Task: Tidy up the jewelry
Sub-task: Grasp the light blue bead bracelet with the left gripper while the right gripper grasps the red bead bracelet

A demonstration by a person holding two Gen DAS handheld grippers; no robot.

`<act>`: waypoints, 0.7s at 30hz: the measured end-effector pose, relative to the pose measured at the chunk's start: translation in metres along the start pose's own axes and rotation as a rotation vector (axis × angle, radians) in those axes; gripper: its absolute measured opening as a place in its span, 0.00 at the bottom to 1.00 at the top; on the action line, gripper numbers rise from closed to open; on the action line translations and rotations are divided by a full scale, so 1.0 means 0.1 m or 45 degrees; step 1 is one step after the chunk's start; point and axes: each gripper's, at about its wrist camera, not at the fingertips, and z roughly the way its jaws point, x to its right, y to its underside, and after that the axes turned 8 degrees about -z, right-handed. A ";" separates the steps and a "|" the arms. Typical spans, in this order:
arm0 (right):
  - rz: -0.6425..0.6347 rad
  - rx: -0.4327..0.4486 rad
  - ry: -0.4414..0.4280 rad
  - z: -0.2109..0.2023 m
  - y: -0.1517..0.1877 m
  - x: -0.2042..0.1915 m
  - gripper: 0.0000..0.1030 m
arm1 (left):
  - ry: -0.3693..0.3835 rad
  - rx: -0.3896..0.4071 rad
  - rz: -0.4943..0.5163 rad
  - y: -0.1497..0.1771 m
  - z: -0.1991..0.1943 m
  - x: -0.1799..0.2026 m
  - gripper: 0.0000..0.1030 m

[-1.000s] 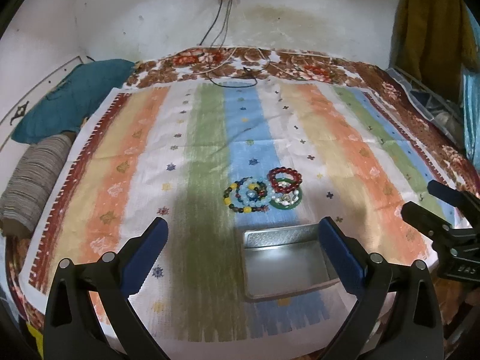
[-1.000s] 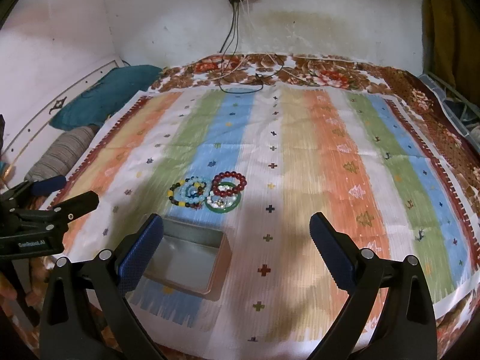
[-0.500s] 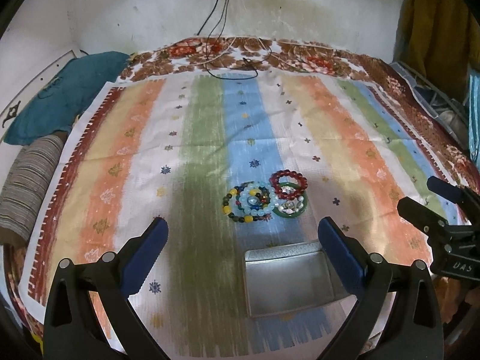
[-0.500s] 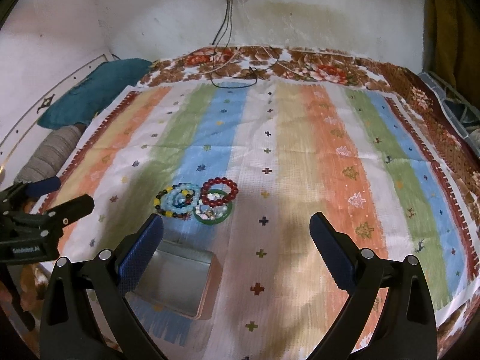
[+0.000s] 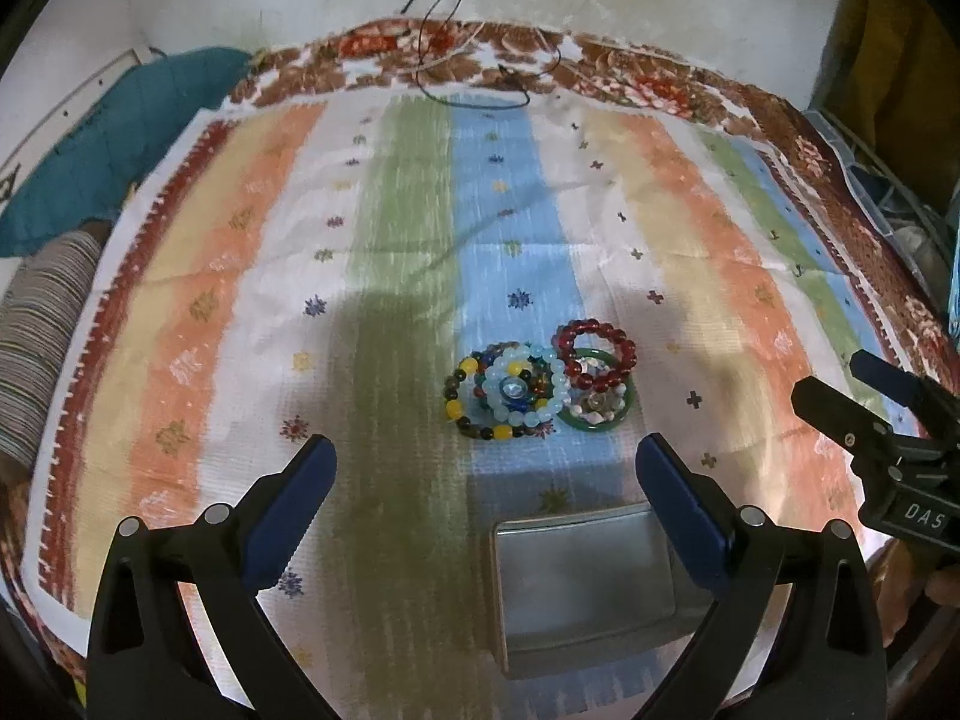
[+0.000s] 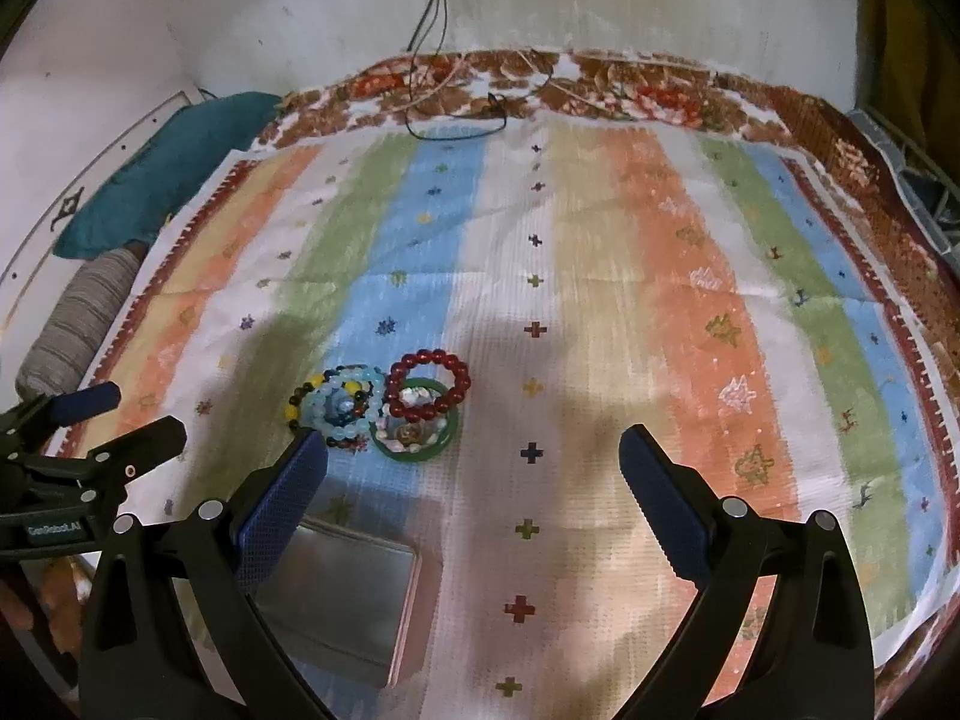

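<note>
The left gripper (image 5: 483, 483) hovers above a striped cloth (image 5: 708, 252) with its two blue-padded fingers (image 5: 681, 510) spread wide; nothing is held between them. The right gripper (image 6: 471, 477) is in the same condition: fingers fully apart, no object gripped. In the left wrist view the right gripper (image 5: 840, 387) shows at the right edge, with part of a hand (image 5: 945, 585) under it. In the right wrist view the left gripper (image 6: 135, 417) shows at the left edge.

The jewelry lies in one cluster on the blue stripe of the cloth, ahead of both grippers and touched by neither. It consists of:
- a red bead bracelet (image 5: 595, 355), overlapping the far edge of a green bangle (image 5: 594, 423);
- a pale blue bead bracelet (image 5: 528, 387), just left of the bangle;
- a multicolour bead bracelet (image 5: 456, 393) with yellow and dark beads, underlying the pale blue one on its left side.
Small shell-like items sit inside the green bangle; their exact kind cannot be told.

A shallow metal tray (image 5: 585, 570) rests on the cloth nearer the cameras than the cluster, close to it but not touching. No jewelry is visible in it. In the right wrist view the tray (image 6: 354, 588) lies partly behind the left-hand finger of the right gripper.

A teal pillow (image 5: 114, 138) and a striped bolster (image 5: 42, 324) lie at the left edge of the bed. Cables (image 5: 474, 84) hang from the wall onto the far end.
</note>
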 end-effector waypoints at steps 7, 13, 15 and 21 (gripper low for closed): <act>0.024 -0.044 -0.017 0.15 -0.08 0.01 0.96 | 0.008 -0.059 0.029 -0.07 0.20 0.06 0.94; 0.028 -0.082 -0.016 0.29 -0.14 0.03 0.96 | 0.003 -0.103 0.054 -0.11 0.36 0.08 0.91; 0.034 -0.096 -0.017 0.34 -0.15 0.03 0.96 | 0.008 -0.122 0.056 -0.12 0.42 0.08 0.89; 0.063 -0.145 -0.033 0.51 -0.19 0.06 0.96 | 0.049 -0.187 0.037 -0.17 0.62 0.08 0.85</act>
